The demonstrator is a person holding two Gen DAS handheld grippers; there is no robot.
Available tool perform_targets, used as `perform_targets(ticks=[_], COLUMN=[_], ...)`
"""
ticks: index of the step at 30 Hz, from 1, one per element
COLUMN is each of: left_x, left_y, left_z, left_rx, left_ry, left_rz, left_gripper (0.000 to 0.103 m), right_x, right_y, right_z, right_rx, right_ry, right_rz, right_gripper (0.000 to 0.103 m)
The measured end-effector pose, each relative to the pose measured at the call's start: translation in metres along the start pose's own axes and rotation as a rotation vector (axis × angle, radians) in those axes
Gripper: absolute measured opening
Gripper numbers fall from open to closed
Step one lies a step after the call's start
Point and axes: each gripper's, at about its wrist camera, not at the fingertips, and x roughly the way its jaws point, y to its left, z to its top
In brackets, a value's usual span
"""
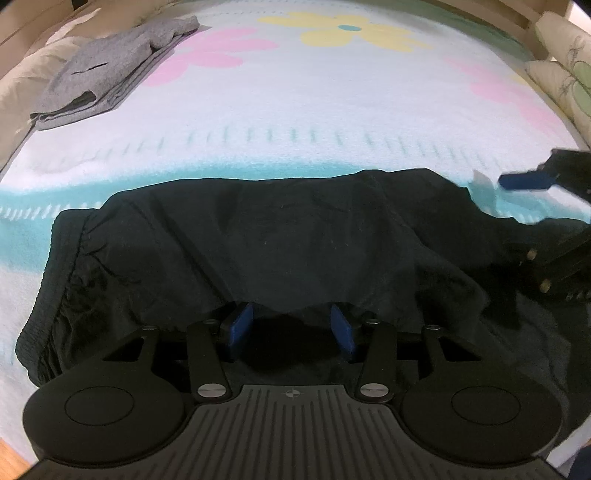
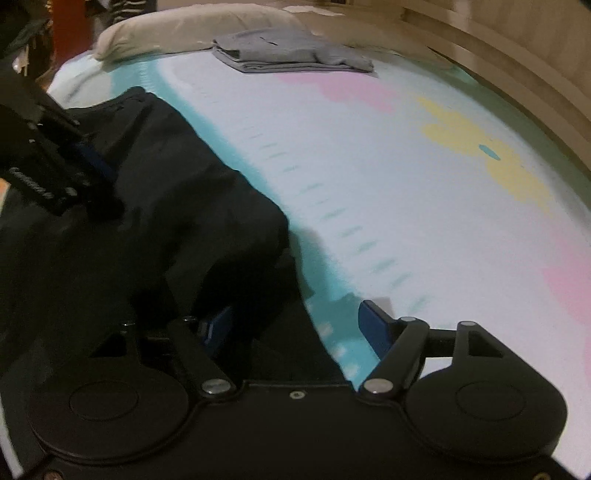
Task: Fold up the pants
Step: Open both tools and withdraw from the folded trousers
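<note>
Black pants [image 1: 277,240] lie crumpled across the near part of a flowered blanket [image 1: 295,110], with the elastic waistband [image 1: 48,280] at the left. My left gripper [image 1: 292,330] hovers low over their near edge, its blue pads apart and dark cloth showing in the gap. The pads do not press on it. In the right wrist view the pants [image 2: 166,221] fill the left side. My right gripper [image 2: 295,328] stands wide open over their far edge, with one pad over the cloth and the other over the blanket [image 2: 369,166]. One of its blue fingers [image 1: 524,181] shows at the right of the left wrist view.
A folded grey garment [image 1: 110,74] [image 2: 291,53] lies at the far side of the bed beside a beige pillow [image 2: 192,27]. More pillows [image 1: 569,74] line the right edge. A wooden bed frame [image 2: 517,74] borders the blanket. The left gripper's body [image 2: 48,166] is at the left of the right wrist view.
</note>
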Motion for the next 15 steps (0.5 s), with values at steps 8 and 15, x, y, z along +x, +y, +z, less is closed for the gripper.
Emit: perform_targets(ticks=[8,15], left_x=[-0.001,-0.003], left_y=[-0.003,-0.002], left_z=[-0.002,-0.002], left_rx=[0.008,0.005], left_ry=[-0.007,-0.008], left_rz=[0.008,0.004], left_gripper=[0.047,0.047], right_x=[-0.018,0.013], right_y=[-0.066,-0.068], right_z=[-0.008,-0.016], right_rx=[0.539,0.697], right_ry=[-0.116,-0.049], right_rz=[0.241,0.539], right_gripper=[0.08,0.081])
